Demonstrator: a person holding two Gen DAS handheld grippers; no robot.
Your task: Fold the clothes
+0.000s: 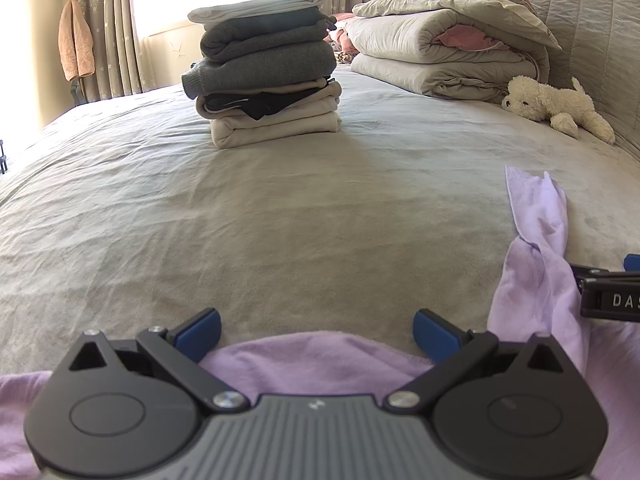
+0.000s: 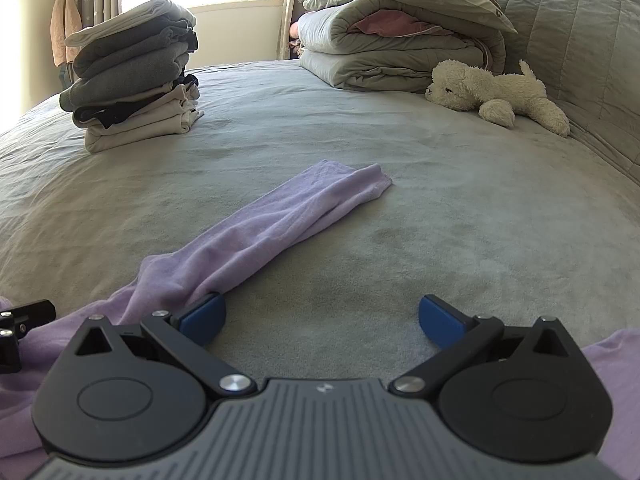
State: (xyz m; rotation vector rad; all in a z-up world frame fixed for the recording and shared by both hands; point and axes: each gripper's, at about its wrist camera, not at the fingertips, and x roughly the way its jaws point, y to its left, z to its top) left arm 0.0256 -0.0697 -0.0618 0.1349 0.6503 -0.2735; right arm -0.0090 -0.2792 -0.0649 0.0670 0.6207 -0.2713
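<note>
A lilac garment [image 1: 320, 360] lies on the grey bed under both grippers. Its twisted sleeve [image 2: 280, 224] stretches away across the bed; it also shows in the left wrist view [image 1: 536, 240] at the right. My left gripper [image 1: 318, 334] is open and empty, with the garment's edge between its blue fingertips [image 1: 200, 332]. My right gripper [image 2: 322, 320] is open and empty over bare sheet, its left fingertip [image 2: 204, 316] beside the base of the sleeve. The right gripper's body shows at the right edge of the left wrist view [image 1: 608, 296].
A stack of folded clothes [image 1: 268, 68] stands on the bed [image 1: 120, 216] further back, also in the right wrist view [image 2: 132, 72]. Folded duvets [image 1: 448, 40] and a white plush dog [image 1: 560, 108] lie by the headboard. Curtains and a window are behind.
</note>
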